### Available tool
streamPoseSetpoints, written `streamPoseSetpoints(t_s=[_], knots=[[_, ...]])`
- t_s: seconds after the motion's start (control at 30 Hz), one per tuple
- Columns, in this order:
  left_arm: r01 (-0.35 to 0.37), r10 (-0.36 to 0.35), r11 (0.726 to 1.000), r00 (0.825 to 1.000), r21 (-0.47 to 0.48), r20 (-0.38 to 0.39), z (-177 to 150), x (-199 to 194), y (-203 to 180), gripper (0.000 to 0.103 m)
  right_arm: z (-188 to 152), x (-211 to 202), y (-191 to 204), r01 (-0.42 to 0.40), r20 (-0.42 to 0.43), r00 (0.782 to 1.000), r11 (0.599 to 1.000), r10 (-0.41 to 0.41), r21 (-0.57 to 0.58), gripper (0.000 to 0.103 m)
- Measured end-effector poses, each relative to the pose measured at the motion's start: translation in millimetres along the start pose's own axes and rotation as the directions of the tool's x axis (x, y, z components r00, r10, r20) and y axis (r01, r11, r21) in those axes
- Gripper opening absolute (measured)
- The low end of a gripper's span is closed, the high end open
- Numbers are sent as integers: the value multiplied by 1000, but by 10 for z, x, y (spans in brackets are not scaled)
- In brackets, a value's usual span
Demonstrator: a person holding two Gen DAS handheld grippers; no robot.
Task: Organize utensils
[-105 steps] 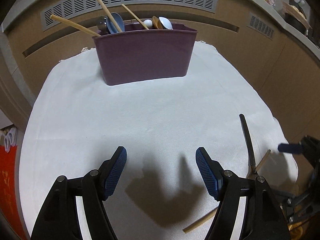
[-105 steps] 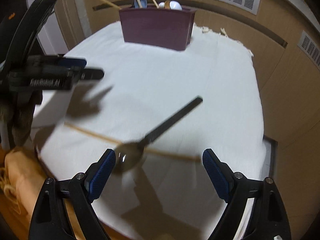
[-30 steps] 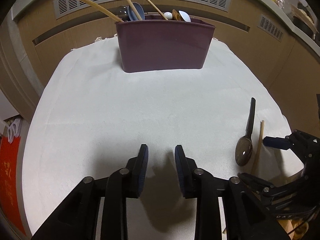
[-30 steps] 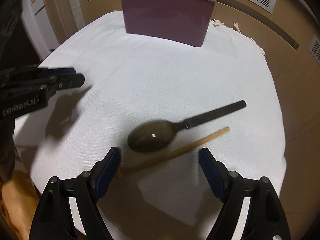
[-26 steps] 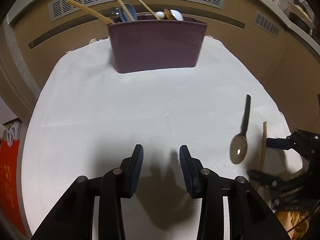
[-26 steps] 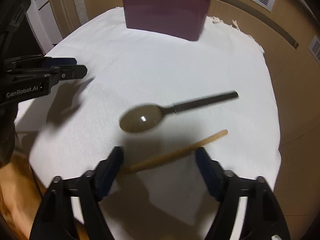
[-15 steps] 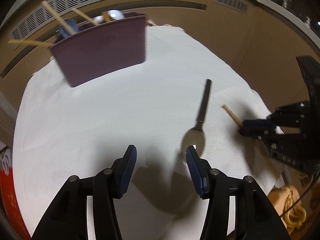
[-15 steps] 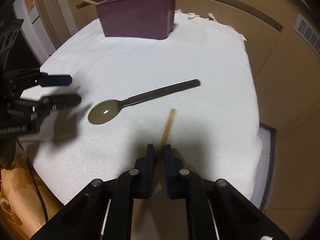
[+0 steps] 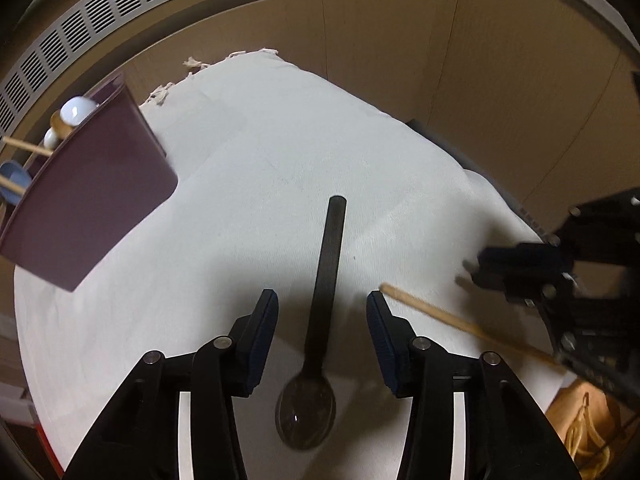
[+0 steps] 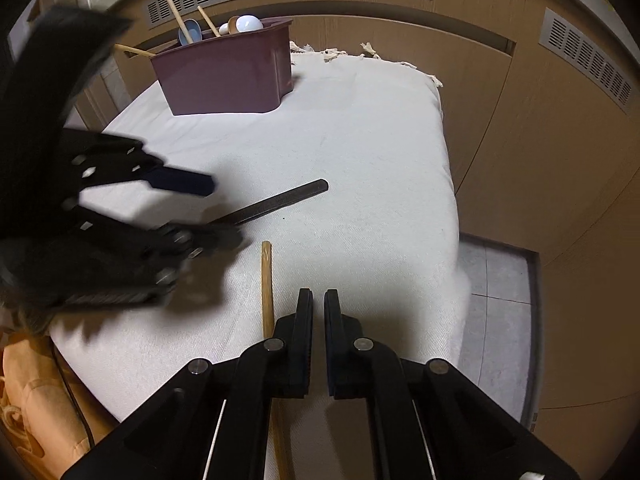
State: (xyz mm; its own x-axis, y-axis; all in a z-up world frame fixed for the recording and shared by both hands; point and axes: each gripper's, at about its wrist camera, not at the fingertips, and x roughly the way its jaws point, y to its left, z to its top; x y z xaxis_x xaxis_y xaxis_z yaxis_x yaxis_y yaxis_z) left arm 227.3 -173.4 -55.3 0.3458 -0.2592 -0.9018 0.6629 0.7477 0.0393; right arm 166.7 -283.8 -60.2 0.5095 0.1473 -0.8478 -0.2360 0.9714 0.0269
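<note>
Left gripper [image 9: 322, 312] open wide, jaws straddling the handle of a dark spoon [image 9: 320, 320] flat on the white cloth [image 9: 280, 140] covering the table; pads not seen touching the handle, nothing gripped. Spoon bowl in lower centre of left wrist view, between the gripper's arms; handle pointing up toward frame centre. In right wrist view only the spoon handle [image 10: 276, 202] visible, at mid-frame, bowl end hidden behind the blurred left gripper [image 10: 208, 208] entering from the left edge. Right gripper [image 10: 318, 304] nearly closed, thin gap between the pads, nothing seen between them. Wooden chopstick [image 10: 267, 288] lying just left of the right gripper's left finger, running from mid-frame down under the gripper body; contact with the finger cannot be told. Same chopstick [image 9: 460, 322] in left wrist view at lower right, slanting from just beside the left gripper's right finger toward the right gripper [image 9: 496, 268] at the right edge. Maroon utensil holder [image 10: 228, 76] upright on the cloth at upper left of right wrist view, well apart from spoon and chopstick; chopsticks and spoons standing in it. Holder [image 9: 88, 208] at left edge of left wrist view. Orange cloth [image 10: 28, 400] at lower left, beyond the table edge.
</note>
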Motion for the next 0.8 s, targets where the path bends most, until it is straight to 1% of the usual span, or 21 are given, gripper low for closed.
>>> streamPoseSetpoints(t_s=[0.07, 0.17, 0.23, 0.3, 0.33, 0.37, 0.4, 0.43, 0.47, 0.57, 0.7, 0.73, 0.8], knots=[[-6, 6, 1000, 1000, -1, -17, 45, 57, -12, 41, -11, -9, -8, -8, 4, 1000, 1000, 8, -2, 7], [10, -11, 1000, 998, -15, -56, 69, 160, -25, 40, -42, -33, 0, -14, 11, 1000, 1000, 14, -6, 9], [11, -12, 1000, 998, -18, -53, 62, 187, -32, 40, -41, -30, -3, -16, 12, 1000, 1000, 16, -1, 16], [14, -15, 1000, 999, -18, -51, 56, 187, -30, 38, -37, -21, -12, -14, 12, 1000, 1000, 14, 5, 23], [25, -26, 999, 999, -21, -47, 50, 189, -34, 32, -33, -15, -10, -12, 11, 1000, 1000, 12, 6, 24], [29, -30, 999, 999, -21, -41, 36, 180, -43, 25, -35, -14, -9, -12, 9, 1000, 1000, 12, 7, 25], [27, -27, 999, 999, -20, -33, 20, 167, -48, 22, -39, -17, -8, -14, 6, 1000, 1000, 14, 8, 27], [20, -21, 1000, 1000, -18, -19, -8, 145, -55, 16, -39, -20, -6, -16, 5, 1000, 1000, 16, 10, 28], [20, -20, 1000, 1000, -22, -9, -35, 125, -49, 14, -45, -30, -2, -19, 6, 1000, 1000, 19, 11, 32], [48, -47, 996, 999, -81, 11, -163, 25, 57, 13, -47, -63, 15, -21, 13, 1000, 1000, 21, 10, 43], [52, -44, 985, 998, -164, 55, -382, -176, 283, 13, -32, -62, 90, -31, 9, 999, 999, 31, -10, 43], [45, -32, 981, 997, -191, 72, -458, -249, 363, 13, -23, -45, 114, -33, 4, 999, 999, 33, -17, 43], [16, 6, 977, 995, -213, 104, -558, -348, 467, 13, 3, 16, 177, -32, -15, 999, 999, 31, -27, 43]])
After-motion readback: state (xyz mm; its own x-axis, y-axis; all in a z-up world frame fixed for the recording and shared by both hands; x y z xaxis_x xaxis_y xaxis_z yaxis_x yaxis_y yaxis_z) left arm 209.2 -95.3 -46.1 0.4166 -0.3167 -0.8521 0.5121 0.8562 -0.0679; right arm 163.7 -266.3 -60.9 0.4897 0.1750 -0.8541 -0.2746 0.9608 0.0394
